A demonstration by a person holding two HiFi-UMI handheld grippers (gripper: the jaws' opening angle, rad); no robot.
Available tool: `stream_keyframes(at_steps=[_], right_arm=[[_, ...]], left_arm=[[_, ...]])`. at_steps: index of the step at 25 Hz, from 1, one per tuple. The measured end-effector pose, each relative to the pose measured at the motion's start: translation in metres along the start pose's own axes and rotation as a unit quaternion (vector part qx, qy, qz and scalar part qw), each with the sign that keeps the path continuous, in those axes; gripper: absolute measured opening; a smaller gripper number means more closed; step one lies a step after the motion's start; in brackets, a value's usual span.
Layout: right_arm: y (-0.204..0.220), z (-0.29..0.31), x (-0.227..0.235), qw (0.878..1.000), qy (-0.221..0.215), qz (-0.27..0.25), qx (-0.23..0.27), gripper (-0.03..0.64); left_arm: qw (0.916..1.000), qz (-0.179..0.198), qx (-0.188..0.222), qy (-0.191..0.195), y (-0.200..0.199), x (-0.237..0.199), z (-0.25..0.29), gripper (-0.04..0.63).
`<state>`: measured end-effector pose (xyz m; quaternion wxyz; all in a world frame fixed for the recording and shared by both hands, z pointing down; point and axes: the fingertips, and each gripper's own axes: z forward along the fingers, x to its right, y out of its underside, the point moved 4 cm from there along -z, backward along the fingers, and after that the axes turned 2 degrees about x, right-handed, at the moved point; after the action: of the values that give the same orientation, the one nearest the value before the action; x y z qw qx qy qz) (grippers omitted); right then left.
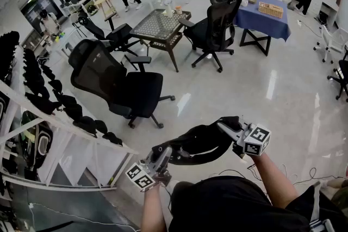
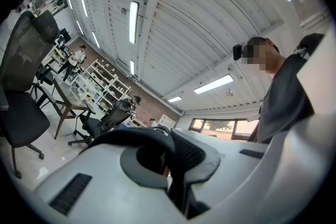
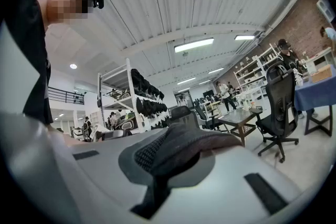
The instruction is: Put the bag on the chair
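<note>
Floor [image 1: 261, 89] lies under left gripper [image 1: 165, 154] and right gripper [image 1: 227, 127], seemingly pinching the bag [image 1: 201, 144].

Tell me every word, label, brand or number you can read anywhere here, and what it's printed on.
No readable text anywhere in these views.
Left marker cube: black-and-white square patterns only, no letters or digits.
Right marker cube: the same kind of patterns, no letters or digits.
Black bag: no label or brand visible.
Things further back in the room: too small and blurred to read.
</note>
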<state>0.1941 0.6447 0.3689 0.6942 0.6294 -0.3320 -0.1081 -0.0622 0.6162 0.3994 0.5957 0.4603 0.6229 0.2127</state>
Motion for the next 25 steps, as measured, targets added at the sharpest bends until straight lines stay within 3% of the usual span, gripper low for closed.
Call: stream_keyframes(at_steps=[3, 13, 25], right_arm=[[0.014, -0.01, 0.012, 1.0, 0.002, -0.005, -0.004, 0.008], [0.0, -0.013, 0.018, 1.0, -0.006, -0.012, -0.009, 0.008], [-0.003, -0.005, 0.057, 1.0, 0.011, 0.006, -0.019, 0.008]], left_arm=[[1.0, 0.004, -0.004, 0.001, 0.003, 0.003, 0.006, 0.028], [0.9999, 0.01, -0.011, -0.006, 0.0, 0.018, 0.026, 0.028], [0.9997, -0.019, -0.014, 0.0, -0.002, -0.02, 0.065, 0.028]])
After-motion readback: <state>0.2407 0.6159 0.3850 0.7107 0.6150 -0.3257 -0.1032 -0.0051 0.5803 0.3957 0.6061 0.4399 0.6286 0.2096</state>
